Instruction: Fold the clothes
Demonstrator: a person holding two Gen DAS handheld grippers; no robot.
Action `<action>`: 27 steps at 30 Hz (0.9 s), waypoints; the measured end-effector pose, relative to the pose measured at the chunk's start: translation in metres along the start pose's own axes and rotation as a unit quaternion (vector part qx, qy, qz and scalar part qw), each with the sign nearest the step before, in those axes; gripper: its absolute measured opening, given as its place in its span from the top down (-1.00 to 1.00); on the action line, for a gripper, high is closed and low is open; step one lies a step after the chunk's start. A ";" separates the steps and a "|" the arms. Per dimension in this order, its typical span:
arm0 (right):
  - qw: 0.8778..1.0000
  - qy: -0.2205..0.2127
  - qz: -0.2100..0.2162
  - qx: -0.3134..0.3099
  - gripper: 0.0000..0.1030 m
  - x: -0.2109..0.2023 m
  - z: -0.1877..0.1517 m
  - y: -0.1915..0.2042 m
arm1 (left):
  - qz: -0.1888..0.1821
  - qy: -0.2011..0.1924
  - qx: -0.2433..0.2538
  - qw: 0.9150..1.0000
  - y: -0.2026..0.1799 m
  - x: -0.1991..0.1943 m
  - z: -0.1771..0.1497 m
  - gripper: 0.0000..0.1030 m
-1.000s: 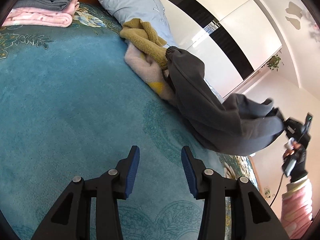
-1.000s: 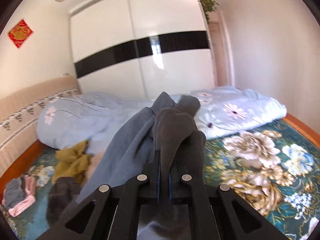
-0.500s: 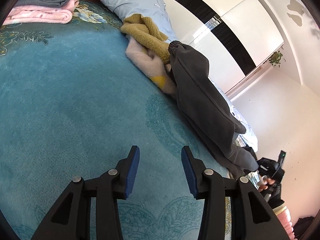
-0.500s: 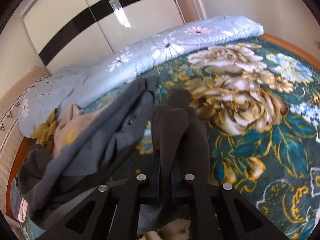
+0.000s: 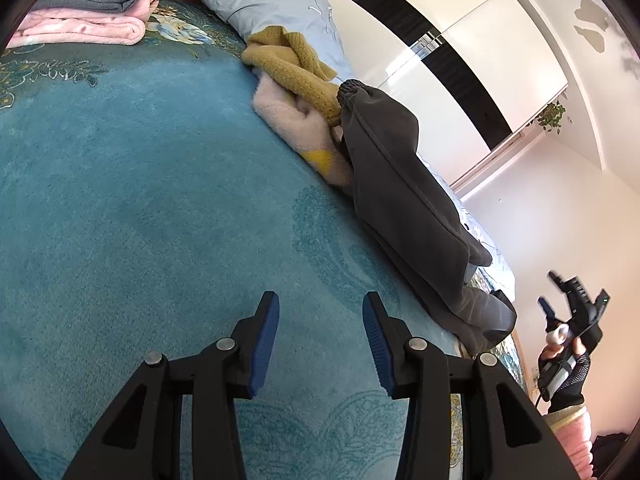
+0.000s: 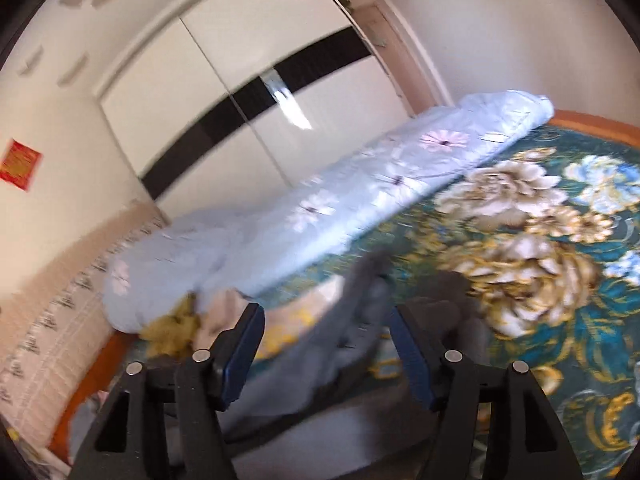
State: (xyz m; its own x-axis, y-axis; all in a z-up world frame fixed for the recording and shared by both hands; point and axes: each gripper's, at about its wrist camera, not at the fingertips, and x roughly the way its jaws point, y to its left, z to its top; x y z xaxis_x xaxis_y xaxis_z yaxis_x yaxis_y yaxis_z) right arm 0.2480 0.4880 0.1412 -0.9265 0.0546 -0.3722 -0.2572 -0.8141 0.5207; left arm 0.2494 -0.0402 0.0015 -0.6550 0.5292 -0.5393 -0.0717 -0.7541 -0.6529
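Observation:
Dark grey trousers (image 5: 404, 200) lie stretched along the right side of the teal bed cover (image 5: 140, 200), cuff end up by a mustard knit (image 5: 292, 68) and a cream fleece (image 5: 296, 128). My left gripper (image 5: 318, 312) is open and empty, low over the cover, left of the trousers. My right gripper (image 6: 326, 324) is open and empty above the trousers (image 6: 348, 344); it also shows in the left wrist view (image 5: 560, 304), raised clear of the cloth. The right wrist view is blurred.
A folded pink and grey stack (image 5: 88, 12) sits at the far left corner. A rolled light blue flowered quilt (image 6: 320, 204) runs along the wardrobe side. The floral part of the cover (image 6: 540, 240) lies to the right.
My right gripper has opened and let go of the grey trousers, then lifted away. The trousers have dropped flat onto the cover. My left gripper has stayed open in place.

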 end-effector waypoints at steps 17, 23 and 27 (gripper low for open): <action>0.991 0.130 -0.032 0.013 -0.47 0.091 -0.015 0.030 | -0.002 0.020 0.000 1.000 0.000 0.010 -0.002 0.12; 0.978 0.187 -0.072 0.064 -0.47 0.146 -0.022 0.025 | -0.009 0.027 -0.011 1.000 0.004 0.012 -0.002 0.12; 0.971 0.215 -0.094 0.051 -0.51 0.170 -0.032 0.030 | -0.012 0.030 -0.018 0.999 0.007 0.013 -0.001 0.11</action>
State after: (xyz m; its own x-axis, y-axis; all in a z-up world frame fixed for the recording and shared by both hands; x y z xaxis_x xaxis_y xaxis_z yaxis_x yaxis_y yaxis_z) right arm 0.0911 0.4544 0.0691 -0.6661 -0.0664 -0.7429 -0.4572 -0.7506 0.4770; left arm 0.2415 -0.0381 -0.0103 -0.6075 0.5705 -0.5527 -0.0589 -0.7262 -0.6849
